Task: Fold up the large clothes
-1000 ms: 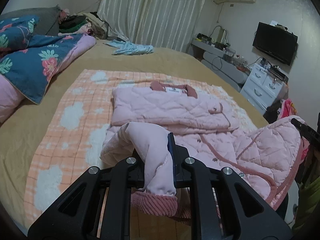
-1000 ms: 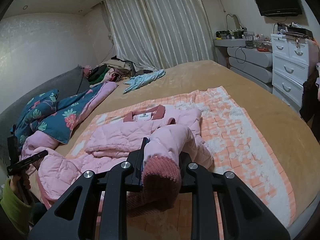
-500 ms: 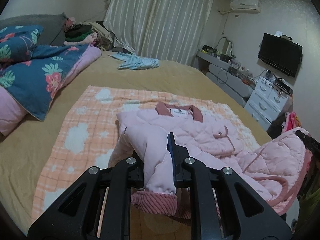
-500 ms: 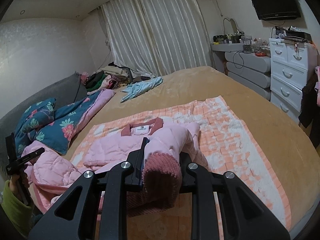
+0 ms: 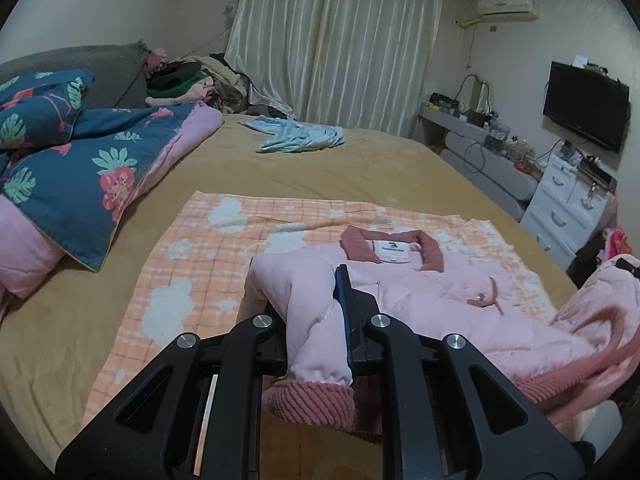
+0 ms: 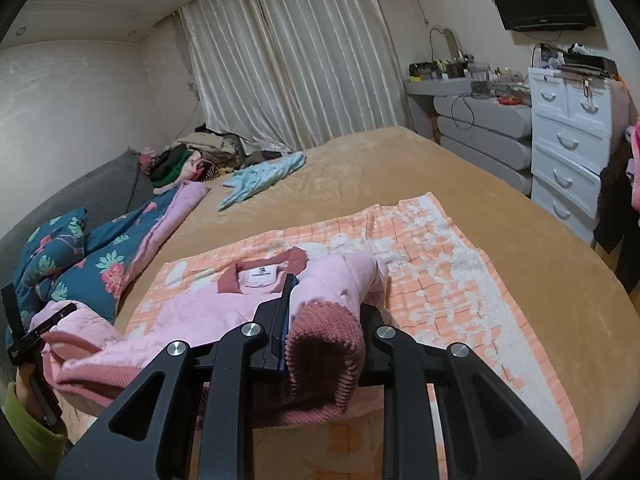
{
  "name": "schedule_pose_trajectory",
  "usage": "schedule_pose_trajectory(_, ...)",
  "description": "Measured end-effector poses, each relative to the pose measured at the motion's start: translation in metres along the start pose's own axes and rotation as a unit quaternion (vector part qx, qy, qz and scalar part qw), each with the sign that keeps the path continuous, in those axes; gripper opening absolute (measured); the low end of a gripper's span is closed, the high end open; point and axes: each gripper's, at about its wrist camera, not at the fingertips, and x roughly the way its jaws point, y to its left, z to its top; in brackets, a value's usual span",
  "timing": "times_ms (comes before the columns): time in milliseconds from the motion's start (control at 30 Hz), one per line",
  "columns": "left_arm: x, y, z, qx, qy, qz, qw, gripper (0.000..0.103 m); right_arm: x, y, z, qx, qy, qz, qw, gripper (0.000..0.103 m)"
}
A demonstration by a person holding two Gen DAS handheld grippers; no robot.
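A pink quilted jacket [image 5: 432,300] with a dark pink collar lies on an orange checked blanket [image 5: 208,264] on the bed. My left gripper [image 5: 316,316] is shut on the jacket's bottom hem at its ribbed dark pink cuff [image 5: 308,400]. My right gripper [image 6: 324,320] is shut on the other end of the hem, a ribbed cuff [image 6: 324,340] bulging between its fingers. Both hold the hem raised and carried toward the collar [image 6: 260,272], so the lower half is doubled over the upper half. The other gripper shows at each view's edge.
A blue floral quilt [image 5: 80,168] lies at the left. A light blue garment [image 5: 300,138] lies farther up the tan bed [image 5: 360,168]. A clothes pile [image 6: 188,160] sits by the curtains. White drawers [image 6: 572,136] and a wall TV [image 5: 584,104] stand at the right.
Both grippers have moved forward and up over the bed with the hem, toward the collar. The jacket's lower half has come up over the upper half. Grips unchanged.
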Motion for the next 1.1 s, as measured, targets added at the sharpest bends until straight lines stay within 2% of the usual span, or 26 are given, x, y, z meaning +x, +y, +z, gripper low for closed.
schedule_pose_trajectory(367,0.049,0.000,0.007,0.013,0.015,0.025,0.9995,0.009,0.062,-0.022,0.010,0.022,0.032,-0.020,0.999,0.020)
schedule_pose_trajectory(567,0.078,0.005,0.004,0.013,0.031,0.037,0.9987,0.009,0.100,-0.039,0.009,0.051,0.064,-0.016,0.997,0.026)
schedule_pose_trajectory(733,0.098,0.010,0.000,0.014,0.044,0.045,0.9979,0.009,0.125,-0.053,0.007,0.082,0.083,0.002,0.993,0.035)
schedule_pose_trajectory(867,0.112,0.013,-0.002,0.009,0.053,0.047,0.9975,0.009,0.139,-0.060,0.007,0.106,0.094,0.022,0.990,0.043)
schedule_pose_trajectory(933,0.117,0.014,-0.002,0.008,0.054,0.047,0.9974,0.009,0.141,-0.064,0.008,0.122,0.090,0.041,0.988,0.052)
schedule_pose_trajectory(967,0.119,0.014,-0.002,0.007,0.055,0.047,0.9974,0.009,0.140,-0.066,0.008,0.130,0.083,0.049,0.987,0.075)
schedule_pose_trajectory(1000,0.121,0.014,-0.002,0.007,0.056,0.047,0.9973,0.009,0.138,-0.068,0.009,0.136,0.074,0.048,0.987,0.087)
schedule_pose_trajectory(1100,0.127,0.014,-0.001,0.006,0.056,0.046,0.9973,0.009,0.126,-0.071,0.009,0.139,0.038,0.072,0.987,0.087)
